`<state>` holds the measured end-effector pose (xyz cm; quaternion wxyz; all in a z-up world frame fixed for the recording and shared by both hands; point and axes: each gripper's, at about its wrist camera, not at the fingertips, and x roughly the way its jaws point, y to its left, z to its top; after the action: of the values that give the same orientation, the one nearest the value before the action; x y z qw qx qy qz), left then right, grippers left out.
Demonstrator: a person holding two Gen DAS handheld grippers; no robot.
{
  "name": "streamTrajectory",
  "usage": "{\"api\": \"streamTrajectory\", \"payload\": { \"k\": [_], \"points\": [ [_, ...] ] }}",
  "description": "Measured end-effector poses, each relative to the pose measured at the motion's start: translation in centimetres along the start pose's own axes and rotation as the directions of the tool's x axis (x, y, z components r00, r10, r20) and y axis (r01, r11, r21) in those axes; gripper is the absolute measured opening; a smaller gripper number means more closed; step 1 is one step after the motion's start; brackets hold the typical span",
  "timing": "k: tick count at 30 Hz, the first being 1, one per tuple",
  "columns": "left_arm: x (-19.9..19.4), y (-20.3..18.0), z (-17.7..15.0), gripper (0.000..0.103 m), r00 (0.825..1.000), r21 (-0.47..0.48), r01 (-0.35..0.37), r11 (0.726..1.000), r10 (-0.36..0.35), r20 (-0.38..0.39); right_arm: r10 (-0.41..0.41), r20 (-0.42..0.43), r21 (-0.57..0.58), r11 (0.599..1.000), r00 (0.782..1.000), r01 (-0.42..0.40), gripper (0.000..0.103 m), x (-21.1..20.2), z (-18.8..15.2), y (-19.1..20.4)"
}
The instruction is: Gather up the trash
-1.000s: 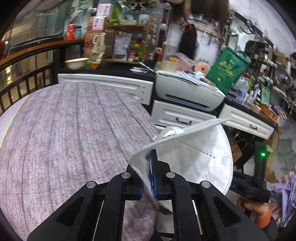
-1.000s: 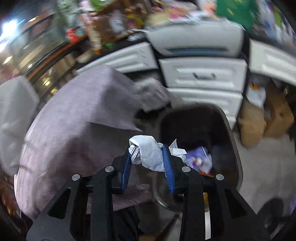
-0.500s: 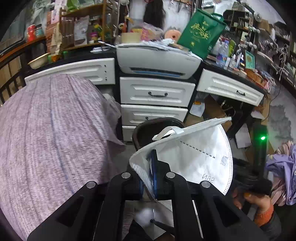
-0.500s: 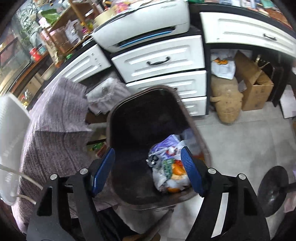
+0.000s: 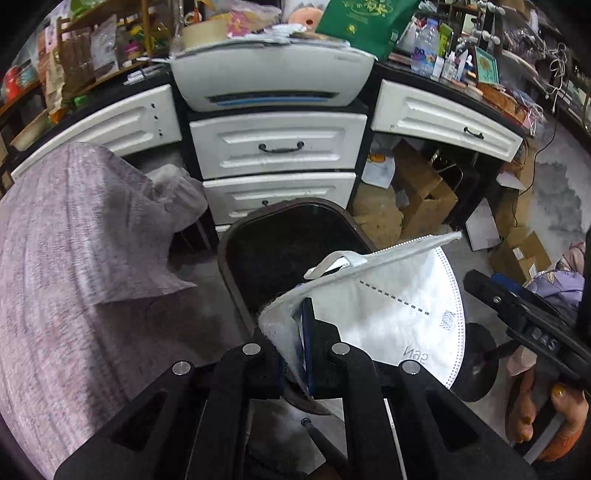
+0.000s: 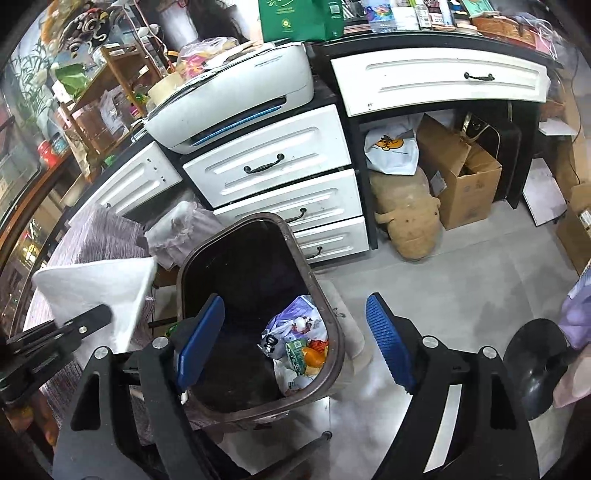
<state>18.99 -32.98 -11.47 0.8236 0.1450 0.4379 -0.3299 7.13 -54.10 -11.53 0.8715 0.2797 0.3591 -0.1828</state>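
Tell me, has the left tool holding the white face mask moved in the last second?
Yes. The left tool swung from the tabletop toward the brown bin.

Even indoor light, sharp frames, strong fisheye bending at edges.

Bin (image 5: 295, 236) interior behind mask (image 5: 388, 295)

Readable marks — few, mostly mirrored or partial.

Printed on the white face mask (image 5: 388, 314), near its curved lower edge: "N95", seen reversed through the fabric. On the black body of the right gripper (image 5: 532, 325) at the right edge of the left wrist view: white digits "045". Gold lettering on the green bag (image 5: 354, 22) at the counter's back edge — too small to read. Orange print on the white plastic bag (image 6: 393, 153) under the counter — unreadable.
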Motion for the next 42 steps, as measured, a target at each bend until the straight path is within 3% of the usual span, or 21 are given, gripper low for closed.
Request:
{"api": "streamTrajectory", "payload": {
  "k": [4, 6, 7, 8, 10, 19, 24, 28, 33, 42],
  "points": [
    [1.5, -0.9, 0.5, 0.010, 0.999, 0.038, -0.005, 0.999, 0.006, -0.038, 0.006, 0.001, 0.000, 1.000, 1.000, -0.006, 0.079, -0.3, 0.0, -0.1],
    [2.1, -1.3, 0.7, 0.018, 0.998, 0.050, 0.002, 0.999, 0.001, -0.061, 0.007, 0.002, -0.002, 1.000, 1.000, -0.007, 0.079, -0.3, 0.0, 0.2],
    [2.3, -1.3, 0.8, 0.038, 0.998, 0.049, 0.002, 0.999, 0.001, -0.067, 0.007, 0.001, -0.003, 1.000, 1.000, -0.007, 0.079, -0.4, 0.0, 0.3],
    [2.4, -1.4, 0.8, 0.065, 0.998, 0.048, 0.004, 0.999, 0.000, -0.069, 0.007, 0.000, -0.006, 1.000, 1.000, -0.007, 0.079, -0.4, 0.1, 0.4],
    [2.3, -1.4, 0.7, 0.082, 0.999, 0.045, 0.009, 0.999, -0.007, -0.052, 0.001, 0.000, -0.010, 1.000, 1.000, -0.001, 0.079, -0.5, 0.1, 0.7],
    [0.7, -0.8, 0.3, 0.088, 0.999, 0.031, 0.022, 0.999, -0.022, -0.026, 0.006, 0.049, -0.017, 1.000, 0.999, -0.005, 0.086, -2.3, 0.8, 1.6],
    [-3.5, 0.4, -0.9, 0.092, 0.997, -0.012, 0.027, 1.000, -0.026, 0.071, 0.013, 0.079, -0.022, 1.000, 0.997, -0.012, 0.090, -3.6, 1.1, 2.5],
    [-7.3, 1.6, -1.8, 0.097, 0.987, -0.068, 0.045, 0.997, -0.034, 0.159, 0.067, 0.059, -0.018, 0.998, 0.996, -0.066, 0.091, -4.5, 1.4, 3.9],
    [-11.4, 3.5, -3.2, 0.097, 0.969, -0.115, 0.005, 0.993, 0.024, 0.245, 0.104, 0.063, -0.070, 0.993, 0.993, -0.099, 0.096, -6.0, 1.1, 7.2],
    [-17.2, 8.1, -8.0, 0.097, 0.935, -0.230, -0.073, 0.970, 0.147, 0.322, 0.166, 0.109, -0.151, 0.977, 0.980, -0.149, 0.097, -9.6, -2.2, 13.6]
  ]
}}
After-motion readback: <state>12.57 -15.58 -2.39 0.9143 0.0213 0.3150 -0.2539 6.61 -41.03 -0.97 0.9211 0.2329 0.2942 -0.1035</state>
